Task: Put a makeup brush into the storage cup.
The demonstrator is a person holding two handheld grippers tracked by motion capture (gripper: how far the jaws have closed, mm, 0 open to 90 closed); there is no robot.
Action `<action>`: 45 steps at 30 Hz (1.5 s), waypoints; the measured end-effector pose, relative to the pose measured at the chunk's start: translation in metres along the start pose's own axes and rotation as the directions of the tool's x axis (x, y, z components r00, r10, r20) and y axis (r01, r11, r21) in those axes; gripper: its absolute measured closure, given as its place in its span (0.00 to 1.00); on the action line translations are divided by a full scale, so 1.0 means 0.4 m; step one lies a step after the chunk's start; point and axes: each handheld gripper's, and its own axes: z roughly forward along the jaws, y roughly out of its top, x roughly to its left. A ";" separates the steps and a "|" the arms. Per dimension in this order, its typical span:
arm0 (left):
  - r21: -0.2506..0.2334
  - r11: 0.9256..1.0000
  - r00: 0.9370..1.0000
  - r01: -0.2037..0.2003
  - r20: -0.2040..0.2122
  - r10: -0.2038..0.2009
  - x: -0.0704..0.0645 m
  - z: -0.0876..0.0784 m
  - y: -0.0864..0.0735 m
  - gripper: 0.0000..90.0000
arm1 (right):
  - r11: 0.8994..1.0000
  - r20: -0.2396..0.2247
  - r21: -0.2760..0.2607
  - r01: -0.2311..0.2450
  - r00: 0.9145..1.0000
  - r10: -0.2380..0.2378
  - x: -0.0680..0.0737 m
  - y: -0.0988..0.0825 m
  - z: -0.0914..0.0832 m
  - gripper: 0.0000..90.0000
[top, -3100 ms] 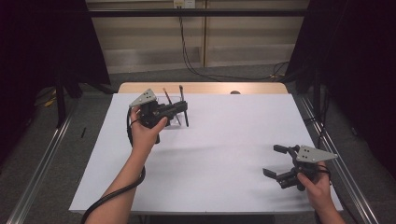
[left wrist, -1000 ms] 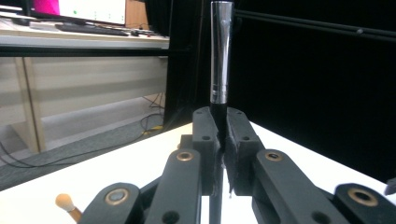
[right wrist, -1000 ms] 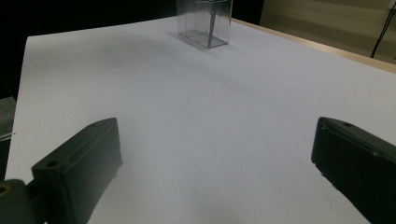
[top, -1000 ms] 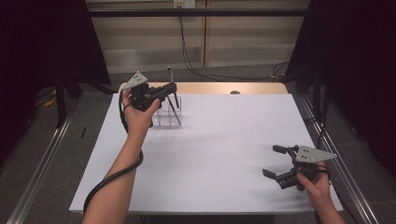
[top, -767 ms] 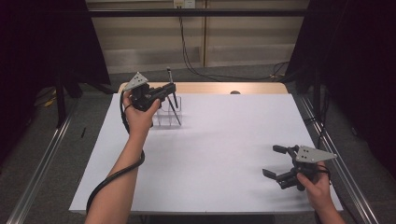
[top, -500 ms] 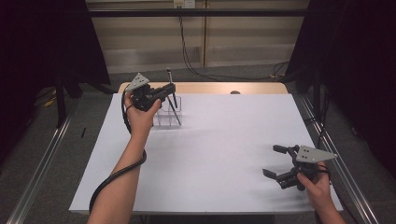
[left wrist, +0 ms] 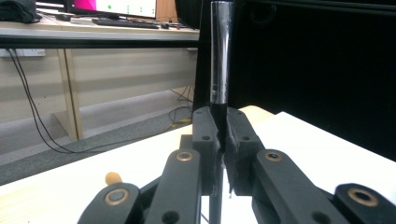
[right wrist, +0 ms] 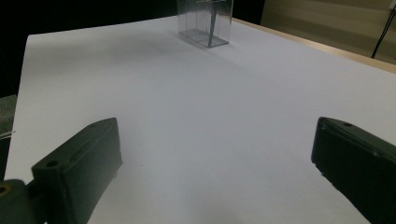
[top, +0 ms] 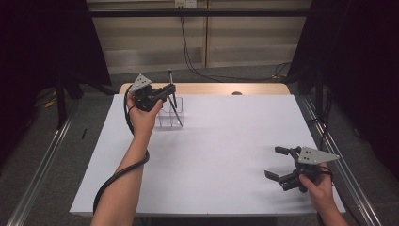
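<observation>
Two claws work over one white bench [top: 221,155]. Nearest, at the lower right of the high view, the right claw [top: 277,162] sits low over the bench in the person's right hand [top: 320,186], its jaws spread wide apart with nothing between them; its own view shows the two black jaws at the frame's lower corners and bare white surface between.

Farther off, in the upper left of the high view, the left hand [top: 141,115] holds the left claw [top: 170,89] raised above the bench's far left part. Its jaws are pressed together on one slim rod [left wrist: 220,60], dark below and shiny metal above, which stands nearly upright in the left claw's view and rises past the jaw tips. In the high view the rod [top: 173,101] slants down to one clear box [top: 170,115] standing on the bench just beside the hand; its lower end appears to be inside the box, though which compartment cannot be told. The right claw's view shows the box [right wrist: 205,25] at the top centre, with a thin dark shape in it.

No writing can be read.
</observation>
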 end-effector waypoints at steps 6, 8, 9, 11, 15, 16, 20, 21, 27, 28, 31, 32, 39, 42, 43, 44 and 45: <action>0.007 1.000 1.000 -0.010 -0.004 0.010 0.000 0.005 -0.007 0.93 | 1.000 -0.003 -0.002 0.001 1.000 -0.001 -0.001 0.000 0.000 0.01; 0.007 1.000 1.000 -0.009 -0.004 0.009 0.000 0.006 -0.008 0.93 | 1.000 -0.005 -0.002 0.000 1.000 0.000 -0.001 0.000 0.000 0.01; 0.007 1.000 1.000 -0.004 -0.005 0.005 0.001 0.009 -0.010 0.93 | 1.000 -0.003 0.000 0.001 1.000 -0.001 0.000 0.000 0.000 0.01; 0.006 1.000 1.000 -0.005 -0.006 0.005 0.002 0.009 -0.011 0.93 | 1.000 -0.004 0.000 0.002 1.000 -0.002 0.000 0.000 0.000 0.01; 0.012 1.000 1.000 -0.008 -0.014 0.008 0.006 0.012 -0.016 0.93 | 1.000 -0.004 0.001 0.003 1.000 -0.003 -0.001 -0.001 0.000 0.01; 0.011 1.000 1.000 -0.005 -0.017 0.005 0.007 0.013 -0.018 0.93 | 1.000 -0.006 -0.001 0.002 1.000 -0.002 -0.001 -0.001 0.001 0.01; 0.017 1.000 1.000 -0.006 -0.028 0.006 0.011 0.014 -0.024 0.93 | 1.000 -0.007 -0.001 0.003 1.000 -0.003 -0.001 -0.001 0.000 0.01; 0.017 1.000 1.000 -0.006 -0.028 0.006 0.011 0.014 -0.024 0.93 | 1.000 -0.007 -0.001 0.003 1.000 -0.003 -0.001 -0.001 0.000 0.01; 0.025 1.000 0.999 -0.006 -0.032 0.006 0.013 0.017 -0.035 0.93 | 1.000 -0.006 -0.002 0.003 1.000 -0.003 -0.001 -0.001 0.000 0.01; 0.026 1.000 0.999 -0.006 -0.033 0.007 0.013 0.016 -0.036 0.93 | 1.000 -0.006 -0.001 0.002 1.000 -0.002 -0.001 -0.001 0.000 0.01; 0.026 1.000 0.999 -0.005 -0.036 0.006 0.015 0.015 -0.039 0.93 | 1.000 -0.006 -0.001 0.004 1.000 -0.004 -0.001 -0.001 0.000 0.01; 0.030 1.000 0.999 -0.009 -0.035 0.010 0.017 0.015 -0.041 0.93 | 1.000 -0.006 -0.002 0.003 1.000 -0.003 -0.001 -0.001 0.000 0.01; 0.030 1.000 0.999 0.005 -0.042 -0.004 0.018 0.015 -0.051 0.93 | 1.000 -0.007 -0.001 0.004 1.000 -0.004 -0.001 -0.001 0.000 0.01; 0.038 0.999 0.999 -0.003 -0.040 0.004 0.019 0.014 -0.054 0.93 | 1.000 -0.008 -0.001 0.004 1.000 -0.004 -0.001 -0.001 0.000 0.01; 0.039 0.999 0.999 0.001 -0.039 0.001 0.019 0.015 -0.057 0.93 | 1.000 -0.007 -0.001 0.002 1.000 -0.002 -0.001 -0.001 0.000 0.01; 0.039 0.999 0.999 0.000 -0.040 0.002 0.019 0.016 -0.058 0.93 | 1.000 -0.007 0.000 0.002 1.000 -0.002 -0.001 -0.001 0.000 0.01; 0.037 0.999 0.999 0.004 -0.039 -0.003 0.019 0.016 -0.060 0.93 | 1.000 -0.008 -0.001 0.002 1.000 -0.002 -0.001 -0.001 0.000 0.01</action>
